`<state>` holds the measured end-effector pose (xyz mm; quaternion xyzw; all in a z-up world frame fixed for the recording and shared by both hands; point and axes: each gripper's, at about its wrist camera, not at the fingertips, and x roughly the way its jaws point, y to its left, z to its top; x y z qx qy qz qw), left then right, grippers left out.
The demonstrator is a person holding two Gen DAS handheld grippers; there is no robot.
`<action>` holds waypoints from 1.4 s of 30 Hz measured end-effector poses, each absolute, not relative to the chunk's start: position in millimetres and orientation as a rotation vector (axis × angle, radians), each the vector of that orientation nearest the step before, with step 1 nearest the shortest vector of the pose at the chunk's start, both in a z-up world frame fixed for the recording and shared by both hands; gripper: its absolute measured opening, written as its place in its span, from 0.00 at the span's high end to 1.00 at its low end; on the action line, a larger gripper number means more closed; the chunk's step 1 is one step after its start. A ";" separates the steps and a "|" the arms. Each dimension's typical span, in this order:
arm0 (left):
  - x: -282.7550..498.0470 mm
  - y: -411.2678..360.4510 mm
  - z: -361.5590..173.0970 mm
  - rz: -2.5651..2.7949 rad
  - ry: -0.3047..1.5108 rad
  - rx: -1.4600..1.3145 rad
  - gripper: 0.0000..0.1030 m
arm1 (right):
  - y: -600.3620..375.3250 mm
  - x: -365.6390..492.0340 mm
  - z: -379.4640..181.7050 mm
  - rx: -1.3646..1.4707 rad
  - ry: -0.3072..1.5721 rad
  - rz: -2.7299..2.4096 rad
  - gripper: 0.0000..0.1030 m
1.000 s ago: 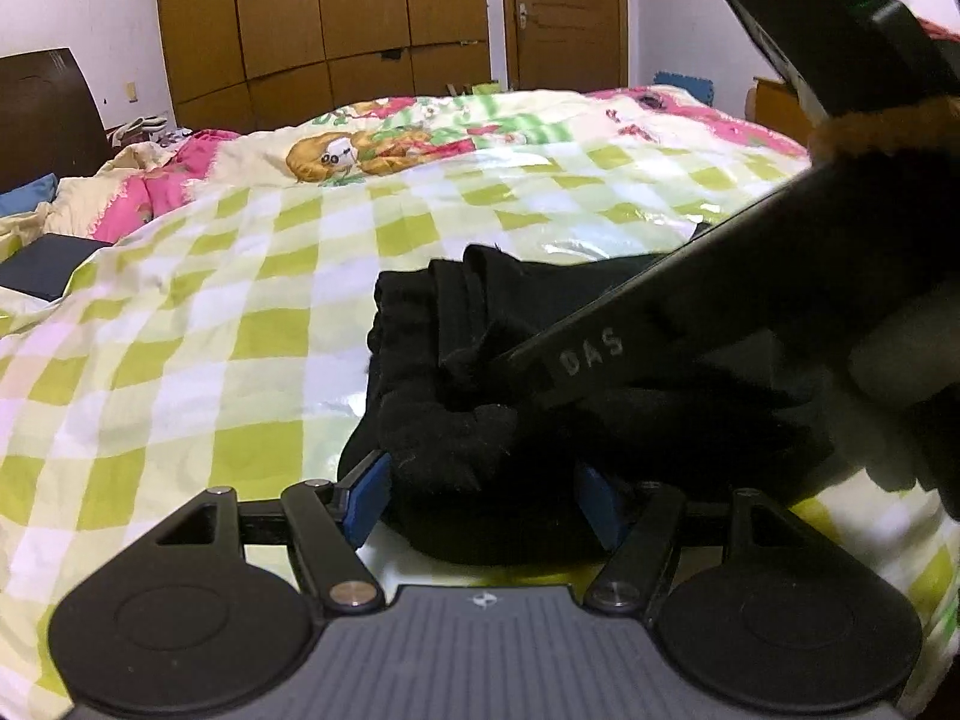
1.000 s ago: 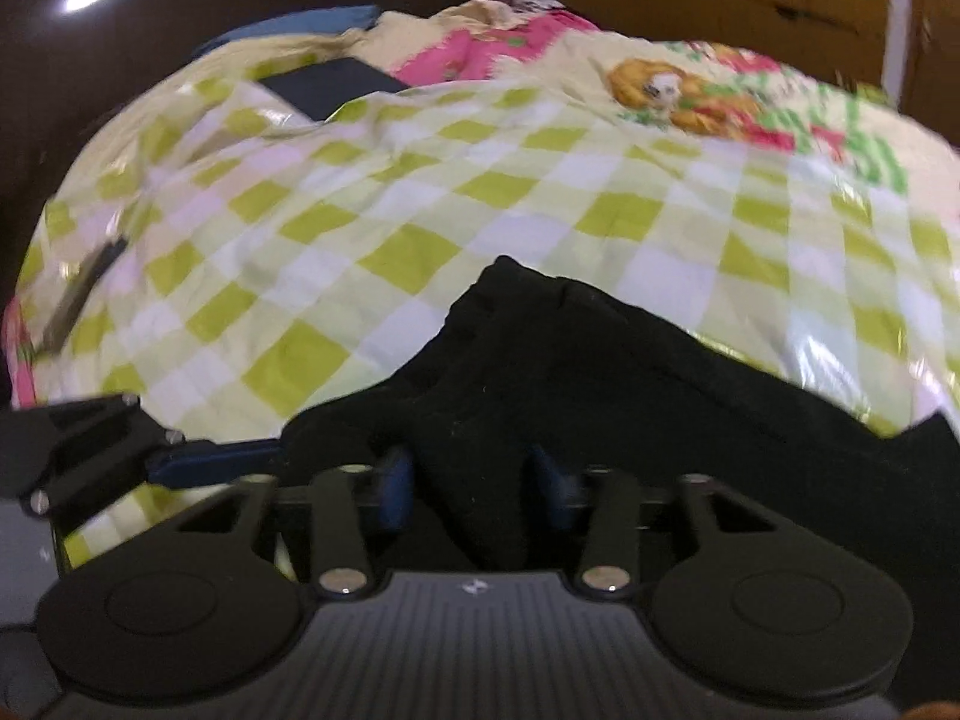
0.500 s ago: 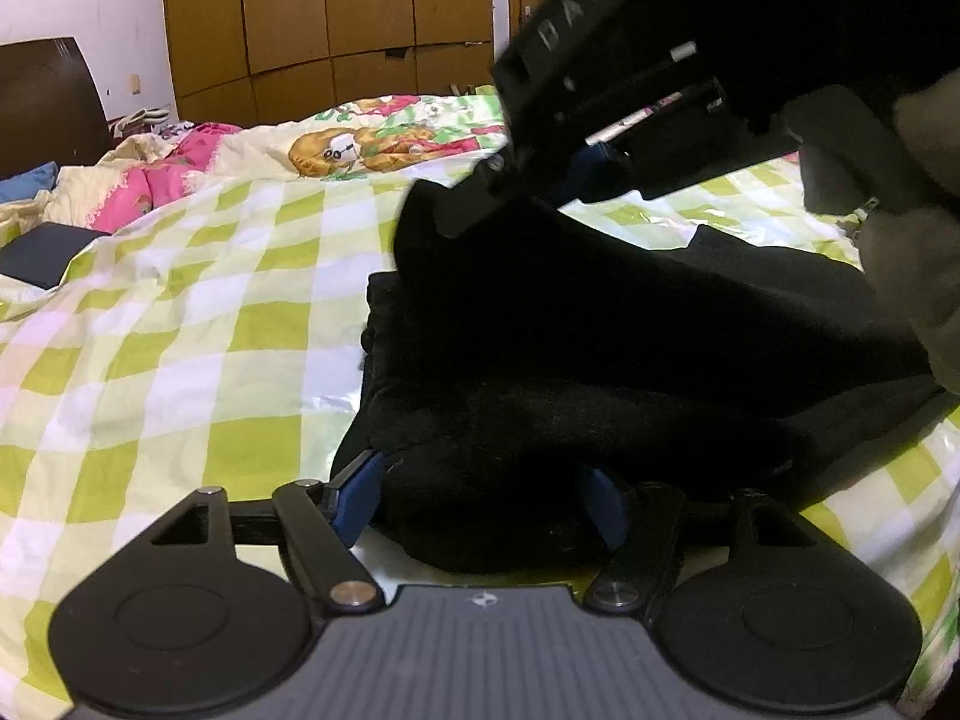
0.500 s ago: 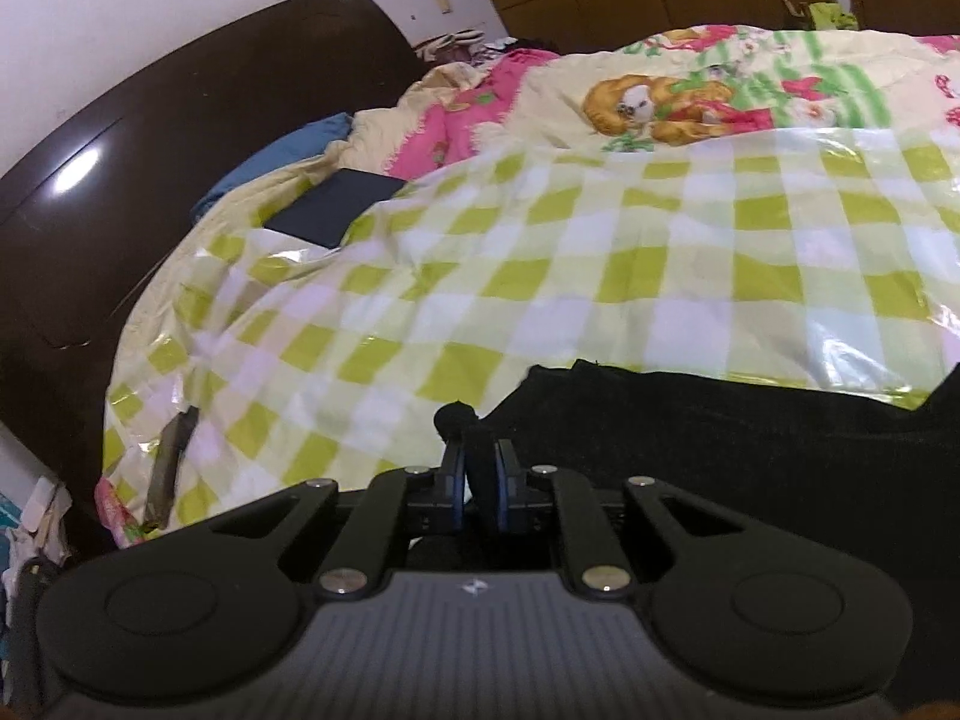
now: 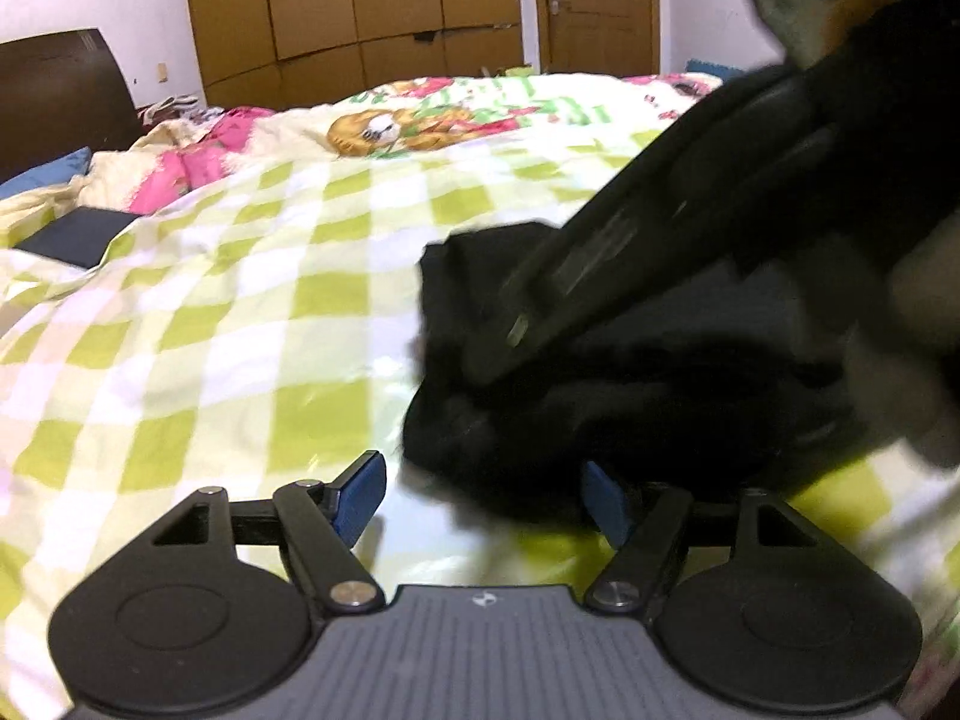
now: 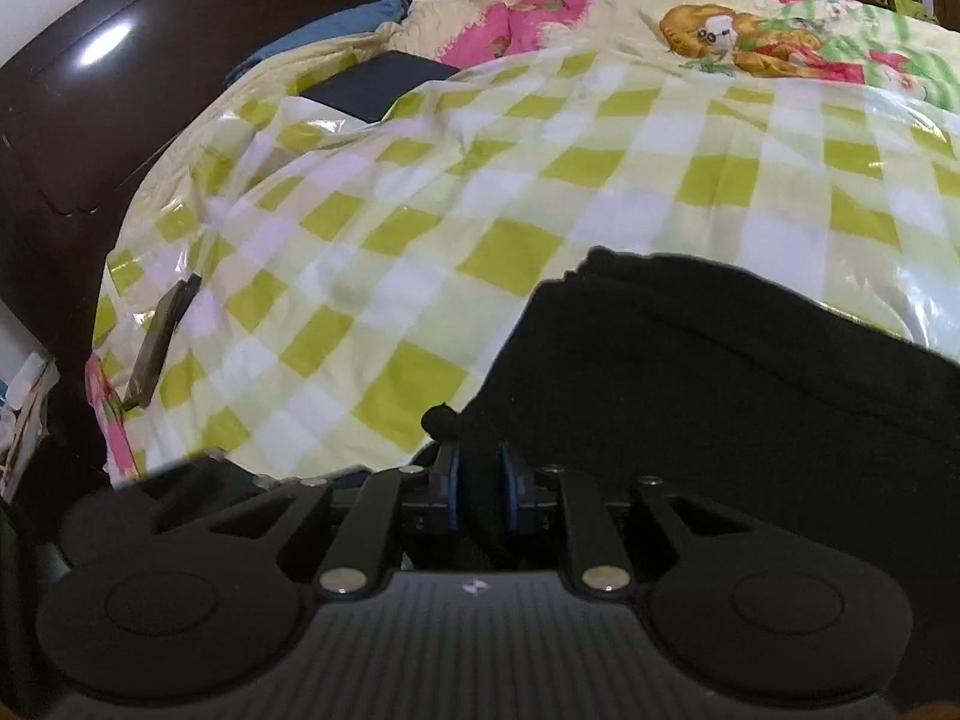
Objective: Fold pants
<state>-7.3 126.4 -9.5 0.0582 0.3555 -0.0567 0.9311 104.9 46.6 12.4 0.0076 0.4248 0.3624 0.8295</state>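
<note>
- Black pants [image 5: 630, 396] lie bunched in a heap on the green-and-white checked cover [image 5: 240, 312] of the bed, toward its near edge on the side away from the dark headboard [image 6: 90, 120].
- Left gripper [image 5: 483, 498]: jaws stand wide apart. The near end of the heap lies between the blue pads [image 5: 360, 495]; the left pad is clear of the cloth, while contact at the right pad cannot be told.
- Against the frame half a second earlier, the left pad sat at the cloth's edge; there is now a gap of bare cover beside it.
- Right gripper [image 6: 477, 480]: jaws narrow and opening, with a fold of the black cloth between the pads, which still bear on it.
- Half a second ago the right gripper was raised, with a pinch of cloth lifted above the heap; in the left wrist view it [image 5: 600, 276] now slants down onto the top of the heap.
- A person's sleeve [image 5: 912, 384] shows blurred at the right of that view.
- Writing: none can be read now; the white lettering seen earlier on the right gripper's body is lost to motion blur.
- A dark flat object [image 6: 384, 84] lies near the headboard end of the bed; what it is cannot be told.
</note>
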 end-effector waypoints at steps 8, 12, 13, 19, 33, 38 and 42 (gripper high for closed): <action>-0.2 107.1 -23.4 -0.093 0.697 0.404 0.17 | 32.1 75.2 38.5 -0.149 0.819 0.834 0.55; 6.0 108.7 -16.0 -0.081 0.658 0.434 0.16 | 30.1 69.4 29.8 -0.188 0.825 0.844 0.53; 5.5 112.2 -13.7 -0.077 0.652 0.427 0.16 | 31.3 66.3 28.2 -0.211 0.817 0.853 0.51; 2.6 123.3 -17.1 -0.063 0.672 0.398 0.16 | 48.3 58.0 18.1 -0.365 0.742 0.801 0.47; -5.6 134.1 -22.8 -0.061 0.692 0.330 0.16 | 43.5 100.3 18.9 -0.055 0.879 0.747 0.80; -7.0 130.3 -23.4 -0.075 0.690 0.323 0.16 | 29.1 113.9 29.8 0.183 0.900 0.711 0.81; -6.3 124.5 -26.5 -0.090 0.698 0.320 0.16 | 37.4 112.0 40.7 0.235 0.853 0.745 0.89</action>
